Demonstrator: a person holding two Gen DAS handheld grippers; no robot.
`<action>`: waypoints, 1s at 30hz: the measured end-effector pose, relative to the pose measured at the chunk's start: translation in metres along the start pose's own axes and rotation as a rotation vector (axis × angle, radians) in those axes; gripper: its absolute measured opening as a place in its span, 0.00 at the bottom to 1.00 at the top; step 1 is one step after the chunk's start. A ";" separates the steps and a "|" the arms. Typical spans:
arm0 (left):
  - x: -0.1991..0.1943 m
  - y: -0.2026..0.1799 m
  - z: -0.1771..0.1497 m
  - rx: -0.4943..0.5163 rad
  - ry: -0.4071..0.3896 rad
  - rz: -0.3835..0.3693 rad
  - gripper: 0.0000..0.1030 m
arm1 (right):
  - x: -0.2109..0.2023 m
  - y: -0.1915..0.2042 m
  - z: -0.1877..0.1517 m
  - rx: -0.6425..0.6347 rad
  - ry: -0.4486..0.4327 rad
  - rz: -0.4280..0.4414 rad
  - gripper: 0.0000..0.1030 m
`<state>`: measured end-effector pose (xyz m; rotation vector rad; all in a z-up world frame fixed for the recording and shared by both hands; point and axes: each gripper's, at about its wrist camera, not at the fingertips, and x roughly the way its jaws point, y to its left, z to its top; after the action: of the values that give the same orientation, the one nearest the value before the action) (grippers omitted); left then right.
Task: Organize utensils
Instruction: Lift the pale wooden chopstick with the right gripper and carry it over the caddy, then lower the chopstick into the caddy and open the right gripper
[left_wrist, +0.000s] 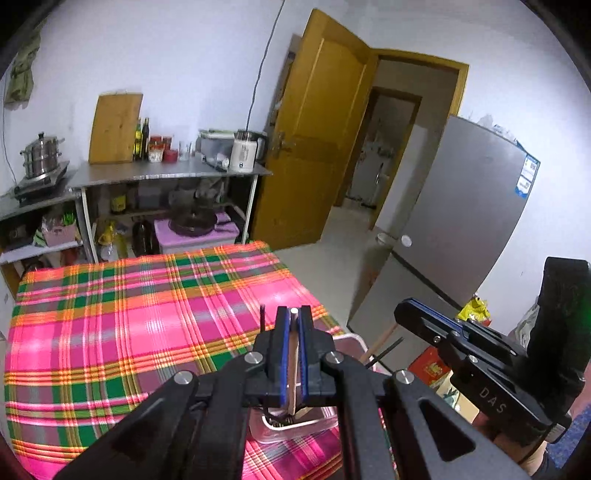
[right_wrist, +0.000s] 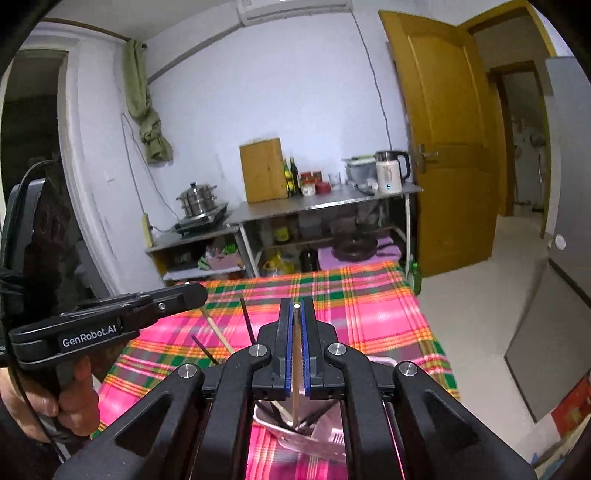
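Left gripper: black plastic linkage with blue ribbed pads; jaws nearly closed, pinching a pale wooden chopstick. The stick was slim and straight with a metal-capped tip, its long axis running along the jaws, capped end pointing up and away from the camera, lower end dropping into a pinkish translucent plastic utensil basket below. The basket sat near the right edge of the desk, which was covered by a glossy plaid cloth in pink, green and orange.

Right gripper: same build; jaws almost shut on a second pale wooden chopstick, also metal-tipped, lying along the jaws with the tip pointing up and forward, its lower end among dark utensils in the slotted basket.

Beside the left gripper in the right wrist view, a wooden handle and two thin dark sticks leaned outward.

Hidden: the gripper bodies covered most of the basket; its contents were dark and hard to make out. The basket's rim was cut off by the linkage in both views.
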<state>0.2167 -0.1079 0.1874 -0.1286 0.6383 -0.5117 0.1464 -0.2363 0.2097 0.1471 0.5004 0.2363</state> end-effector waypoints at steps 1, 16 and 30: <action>0.004 0.002 -0.004 -0.002 0.011 0.002 0.05 | 0.004 -0.001 -0.004 0.005 0.013 0.000 0.04; 0.027 0.008 -0.029 0.005 0.077 0.006 0.14 | 0.020 -0.017 -0.022 0.034 0.078 -0.007 0.06; -0.034 0.018 -0.047 -0.017 -0.024 0.043 0.25 | -0.015 -0.001 -0.023 0.014 0.018 0.028 0.10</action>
<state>0.1725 -0.0733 0.1631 -0.1367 0.6208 -0.4623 0.1224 -0.2398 0.1963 0.1659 0.5187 0.2613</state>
